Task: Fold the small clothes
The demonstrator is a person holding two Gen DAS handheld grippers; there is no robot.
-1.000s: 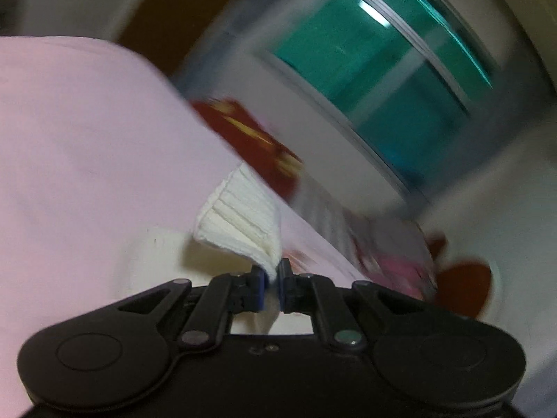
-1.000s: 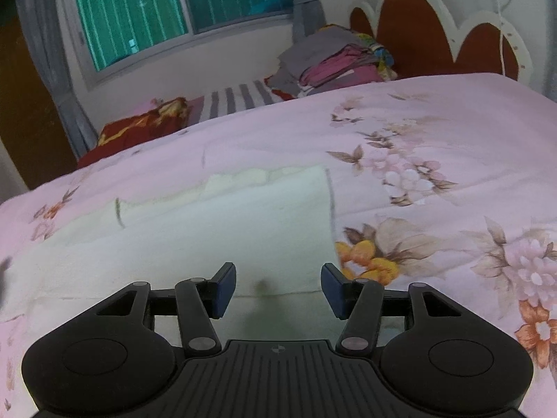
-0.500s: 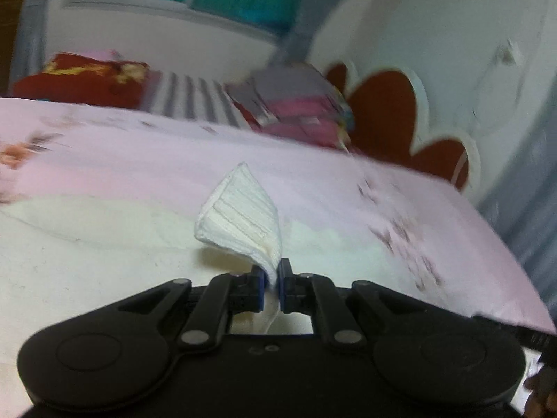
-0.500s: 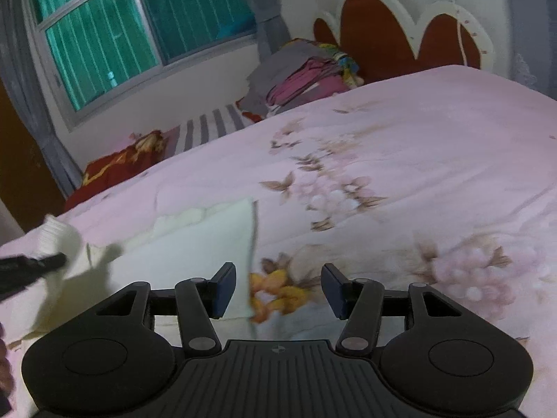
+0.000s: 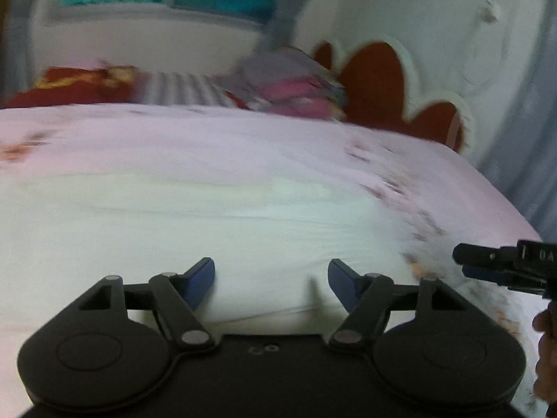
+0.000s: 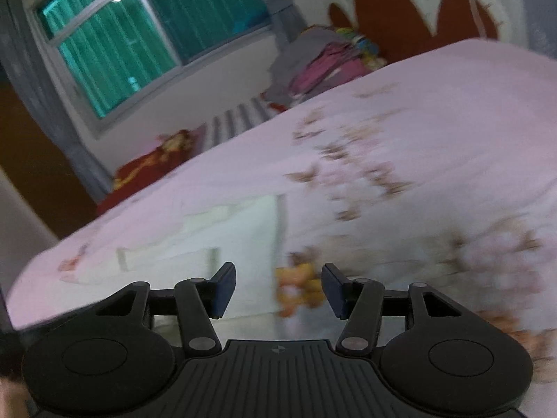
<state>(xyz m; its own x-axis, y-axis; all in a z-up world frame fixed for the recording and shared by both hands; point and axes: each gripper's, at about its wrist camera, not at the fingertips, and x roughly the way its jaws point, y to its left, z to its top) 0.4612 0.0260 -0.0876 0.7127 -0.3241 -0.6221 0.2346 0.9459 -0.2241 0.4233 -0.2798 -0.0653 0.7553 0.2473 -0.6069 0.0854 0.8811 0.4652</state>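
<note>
A cream-white garment (image 5: 216,223) lies spread flat on the pink flowered bedspread (image 5: 243,139). My left gripper (image 5: 271,278) hovers low over its near part, its jaws opening wide with nothing pinched between them. The right gripper's tips (image 5: 487,264) poke in at the right edge of the left wrist view, with a hand below them. In the right wrist view the garment (image 6: 222,240) lies ahead and to the left, its right edge near a yellow flower print. My right gripper (image 6: 278,291) stands open above that edge, holding nothing.
A pile of grey and pink clothes (image 6: 323,62) sits at the head of the bed by the red scalloped headboard (image 6: 435,10). A red pillow (image 6: 149,170) and a striped one (image 6: 236,122) lie under the green window (image 6: 139,35).
My left gripper let go of the ribbed cuff it was pinching and its jaws spread; the cuff now lies down with the garment. The left hand swung right. The right gripper tilted slightly.
</note>
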